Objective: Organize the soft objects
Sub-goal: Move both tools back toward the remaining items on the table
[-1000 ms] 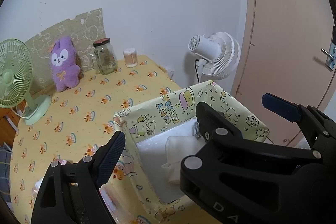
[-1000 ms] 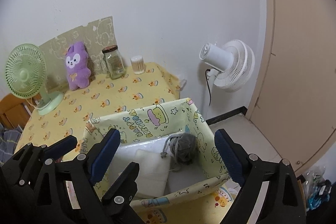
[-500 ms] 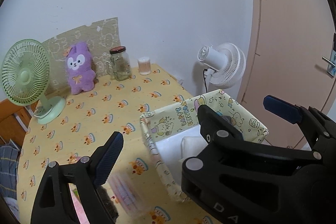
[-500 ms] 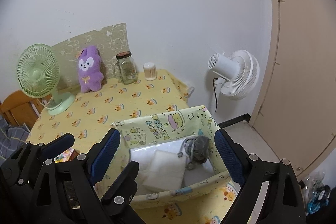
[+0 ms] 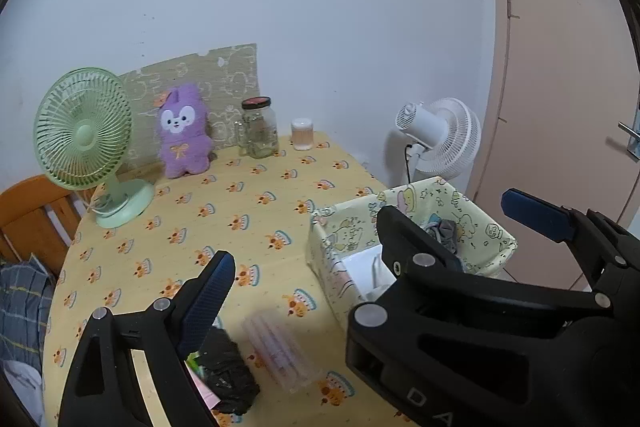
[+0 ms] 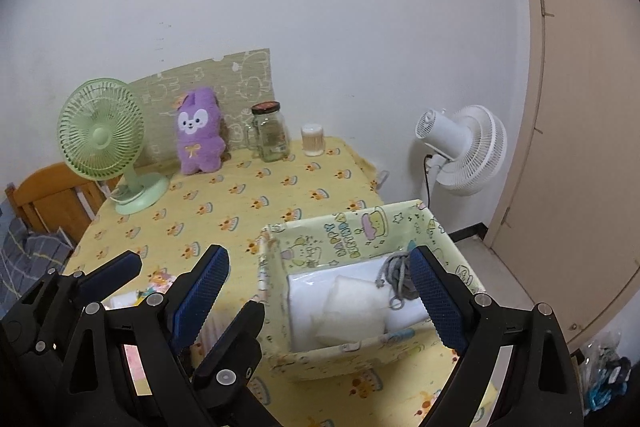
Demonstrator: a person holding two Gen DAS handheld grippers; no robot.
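A yellow cartoon-print fabric box [image 5: 344, 227] [image 6: 340, 239] stands at the table's right edge. Inside lie a folded white cloth [image 6: 352, 307] and a grey knitted bundle [image 6: 396, 275] [image 5: 444, 231]. A purple plush toy [image 5: 184, 139] [image 6: 198, 137] leans on the back wall. A black soft lump [image 5: 228, 371] lies at the near table edge, under my left gripper's left finger. My left gripper [image 5: 374, 249] is open and holds nothing. Equally open and without a load, my right gripper [image 6: 320, 293] hangs above the box's near side. Its left finger sits between the left gripper's fingers.
A green desk fan [image 5: 84, 139] stands back left, with a glass jar [image 5: 260, 127] and a small white pot [image 5: 302, 135] by the wall. A clear packet [image 5: 280, 355] lies near the front. Beyond the table are a white fan [image 5: 440, 139], a door and a wooden chair [image 5: 28, 211].
Both grippers drew back from the box and rose, staying open. The box now looks smaller and farther. The black lump and the clear packet came into the left wrist view.
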